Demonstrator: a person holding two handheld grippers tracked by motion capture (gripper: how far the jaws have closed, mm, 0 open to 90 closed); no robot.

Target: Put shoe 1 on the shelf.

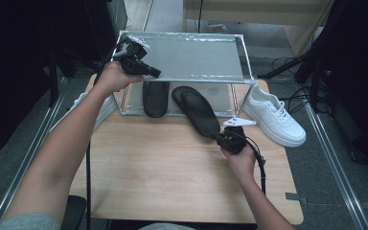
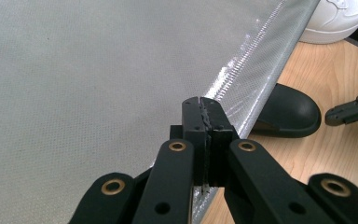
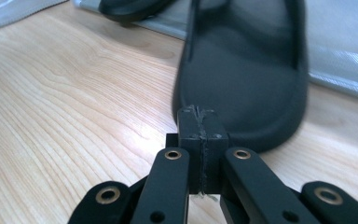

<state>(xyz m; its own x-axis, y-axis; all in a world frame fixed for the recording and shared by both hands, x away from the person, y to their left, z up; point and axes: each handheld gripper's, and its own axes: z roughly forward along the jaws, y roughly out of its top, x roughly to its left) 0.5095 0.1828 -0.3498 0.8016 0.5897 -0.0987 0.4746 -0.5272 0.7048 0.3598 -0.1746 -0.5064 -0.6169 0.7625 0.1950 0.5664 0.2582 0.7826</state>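
Right tool [image 1: 219,136] pinching black slipper's [image 1: 199,111] heel on table [image 1: 163,167]; left tool [image 1: 154,73] pressed together at rack's [image 1: 196,57] edge.

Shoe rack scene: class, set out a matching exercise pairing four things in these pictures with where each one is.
Things:
1. white sneaker
2. black slipper
3. black flip-flop
4. left gripper

Places:
A. up at the front edge of the shoe rack's top shelf
B. on the lower shelf, under the top shelf
C. on the table, right of the rack
D. heel out on the table at the right gripper, toe under the rack

Pairs: 1-C, 2-B, 3-D, 4-A
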